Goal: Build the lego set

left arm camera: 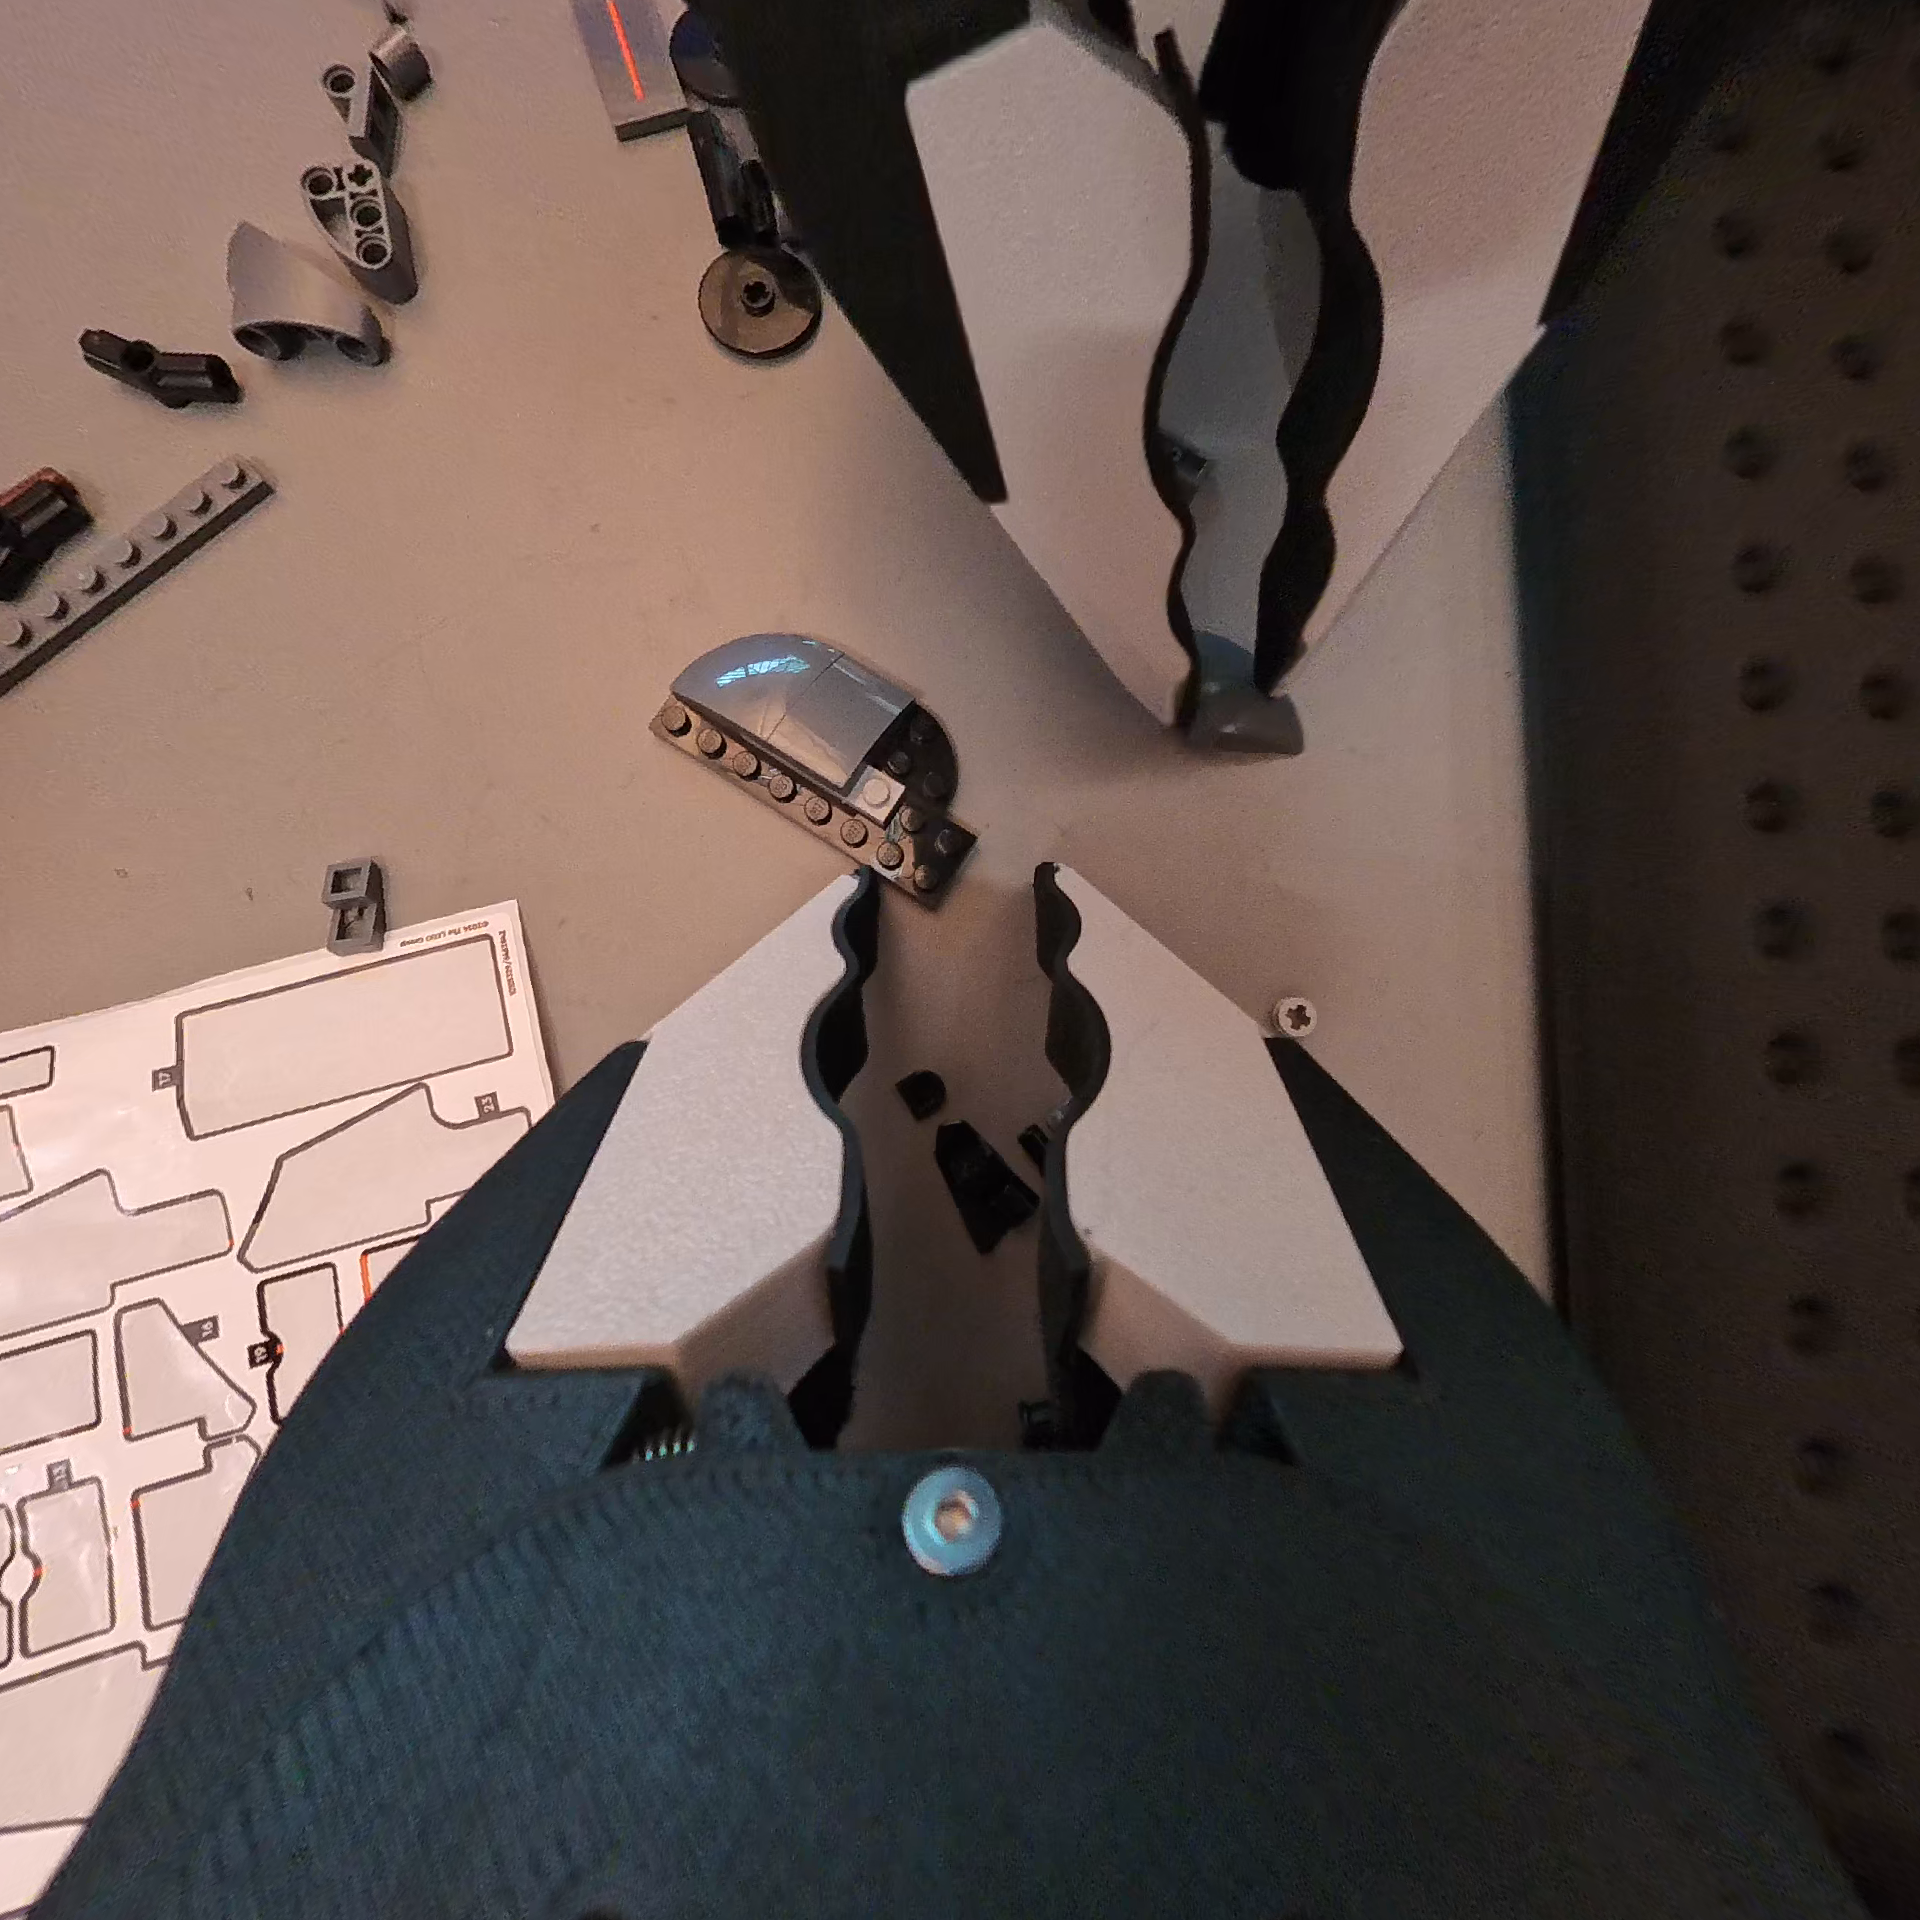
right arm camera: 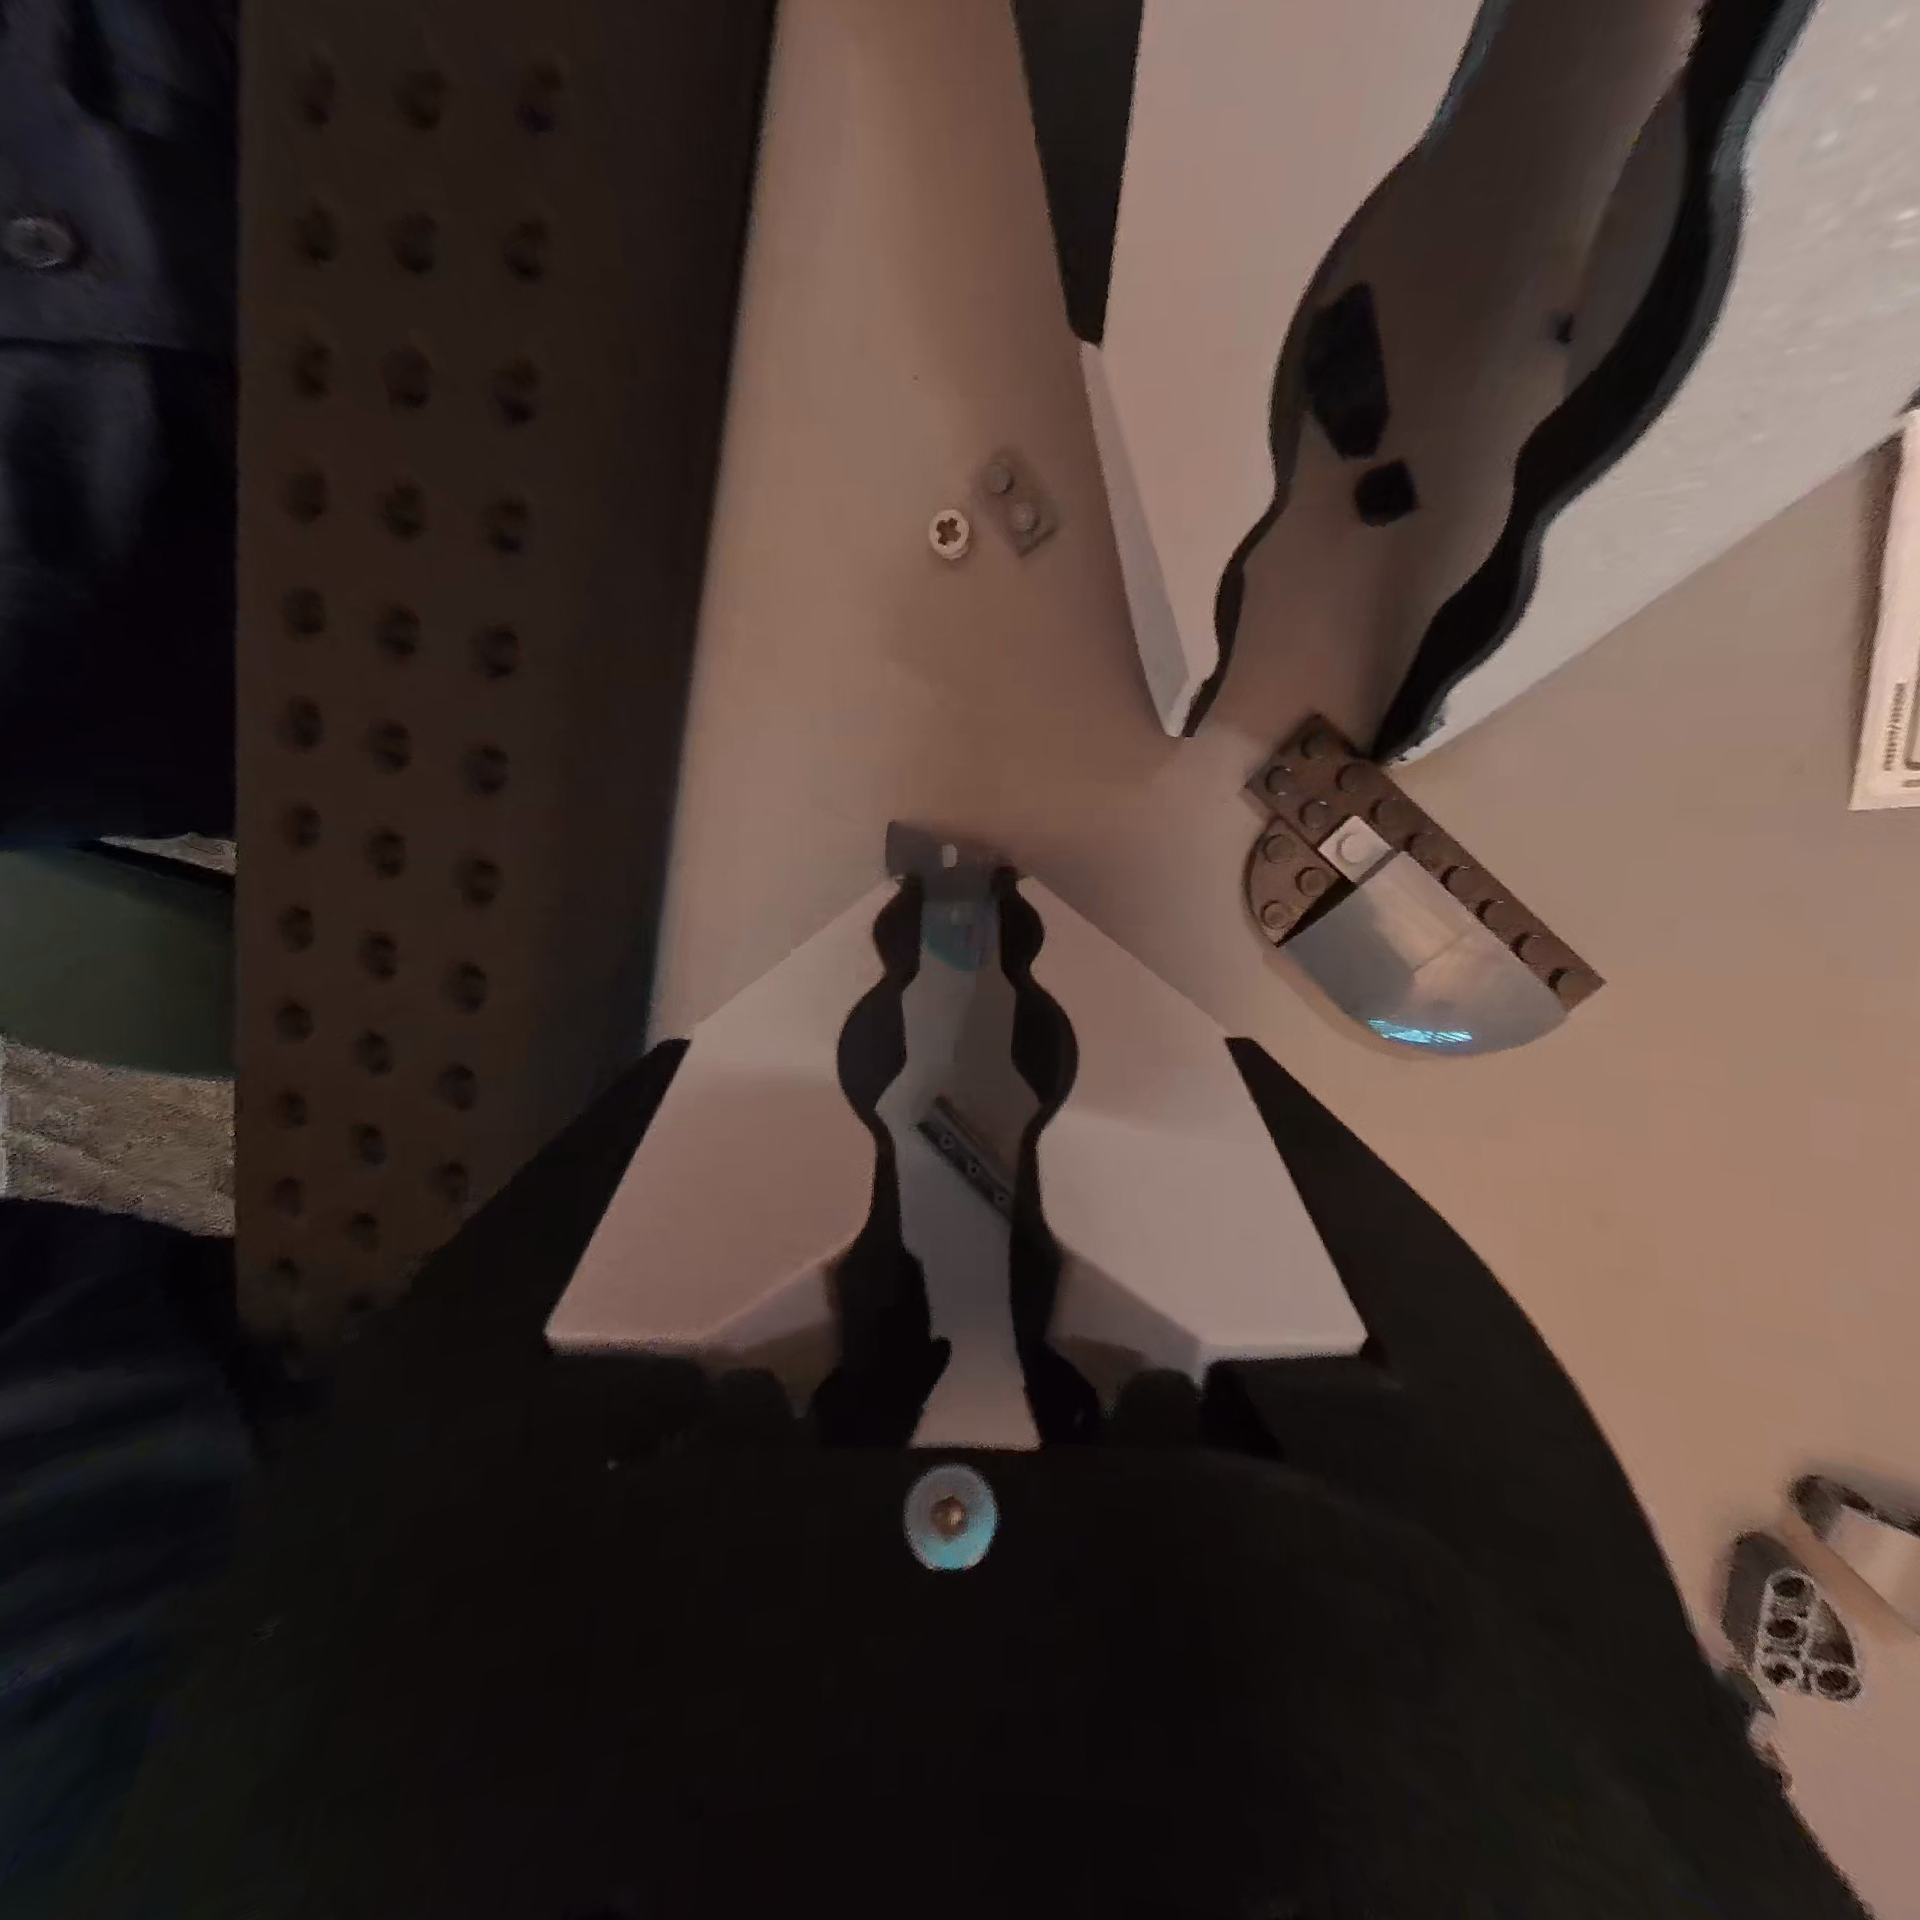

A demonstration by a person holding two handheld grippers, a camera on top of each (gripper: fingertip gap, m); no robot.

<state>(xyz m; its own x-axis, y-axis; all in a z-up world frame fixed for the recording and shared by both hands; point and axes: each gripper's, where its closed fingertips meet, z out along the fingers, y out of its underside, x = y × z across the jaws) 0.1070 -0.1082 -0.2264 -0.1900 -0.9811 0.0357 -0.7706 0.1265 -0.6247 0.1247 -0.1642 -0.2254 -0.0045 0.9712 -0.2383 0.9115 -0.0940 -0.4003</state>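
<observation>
The left gripper [left arm camera: 956,883] has its jaws spread and empty — the half-built grey piece [left arm camera: 810,748] lies on the table [left arm camera: 520,644] just ahead of its tips, touching neither. The right gripper [right arm camera: 951,878] pinches a small grey brick [right arm camera: 940,847] between its tips, beside the assembly — a sticker sheet [left arm camera: 260,1143] lies left.

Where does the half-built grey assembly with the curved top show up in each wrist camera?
Left wrist view: half-built assembly, centre, just beyond the open left gripper.
Right wrist view: right of centre, beside the right gripper.
Shared landmark: small white round piece.
</observation>
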